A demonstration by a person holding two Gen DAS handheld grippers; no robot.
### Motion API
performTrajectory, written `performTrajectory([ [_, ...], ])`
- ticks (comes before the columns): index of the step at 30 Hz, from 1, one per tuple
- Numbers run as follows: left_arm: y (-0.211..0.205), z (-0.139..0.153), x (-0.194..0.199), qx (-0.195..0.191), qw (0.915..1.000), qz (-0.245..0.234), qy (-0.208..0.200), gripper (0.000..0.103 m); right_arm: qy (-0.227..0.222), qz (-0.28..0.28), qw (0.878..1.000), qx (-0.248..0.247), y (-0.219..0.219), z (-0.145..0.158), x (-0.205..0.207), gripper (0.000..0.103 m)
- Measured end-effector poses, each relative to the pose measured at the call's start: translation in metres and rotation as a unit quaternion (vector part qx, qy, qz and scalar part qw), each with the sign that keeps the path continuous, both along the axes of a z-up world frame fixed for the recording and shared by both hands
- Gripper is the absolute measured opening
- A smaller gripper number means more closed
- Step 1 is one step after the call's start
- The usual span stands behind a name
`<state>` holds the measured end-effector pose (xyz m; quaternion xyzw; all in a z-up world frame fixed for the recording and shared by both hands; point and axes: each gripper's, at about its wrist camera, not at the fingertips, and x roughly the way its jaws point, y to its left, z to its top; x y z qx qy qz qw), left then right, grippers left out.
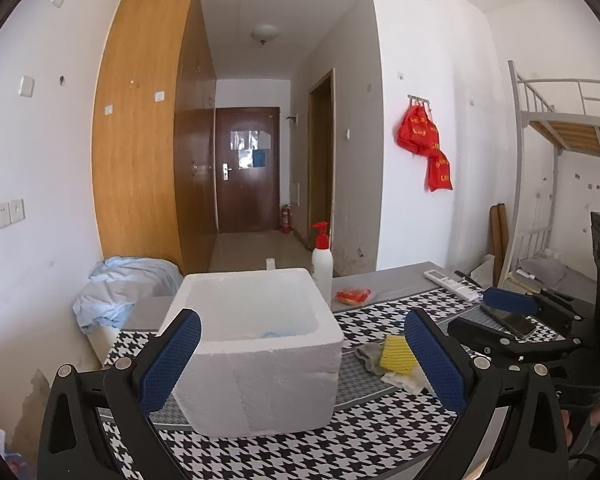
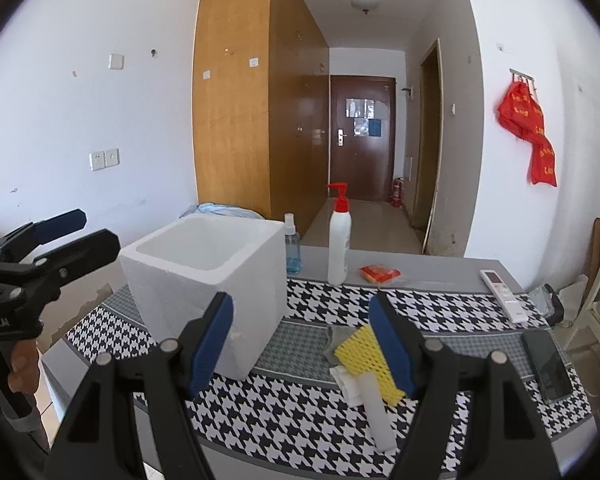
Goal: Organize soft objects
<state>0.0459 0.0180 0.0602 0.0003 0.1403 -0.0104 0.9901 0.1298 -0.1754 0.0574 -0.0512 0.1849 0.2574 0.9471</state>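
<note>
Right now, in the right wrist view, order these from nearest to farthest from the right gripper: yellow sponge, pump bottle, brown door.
1. Yellow sponge: on the table just ahead of the right gripper, by its right-hand pad.
2. Pump bottle: upright near the table's far edge, right of the foam box.
3. Brown door: end of the hallway.

Bright, even daylight — soft shadows, sharp focus, fisheye bending and dark vignette at edges.

left claw (image 1: 302, 360): black frame, silver screws | right claw (image 2: 302, 346): black frame, blue textured pads
</note>
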Motion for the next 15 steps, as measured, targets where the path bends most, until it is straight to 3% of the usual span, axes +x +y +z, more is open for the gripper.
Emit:
performTrajectory([
  [10,-0.009,-0.013,-0.005,-0.007,0.9999,-0.011,-0.008,0.102,-0.001,-0.009,1.000,0.011,-0.014,-0.010,-0.004,0.076],
  [12,-0.011,-0.017,-0.005,-0.007,0.9999,-0.008,-0.009,0.102,0.000,-0.013,1.000,0.014,-0.018,-0.013,-0.003,0.085],
  [15,-0.017,-0.022,-0.003,-0.006,0.9999,-0.008,-0.008,0.102,-0.011,-0.015,1.000,0.020,-0.022,-0.015,-0.006,0.091],
])
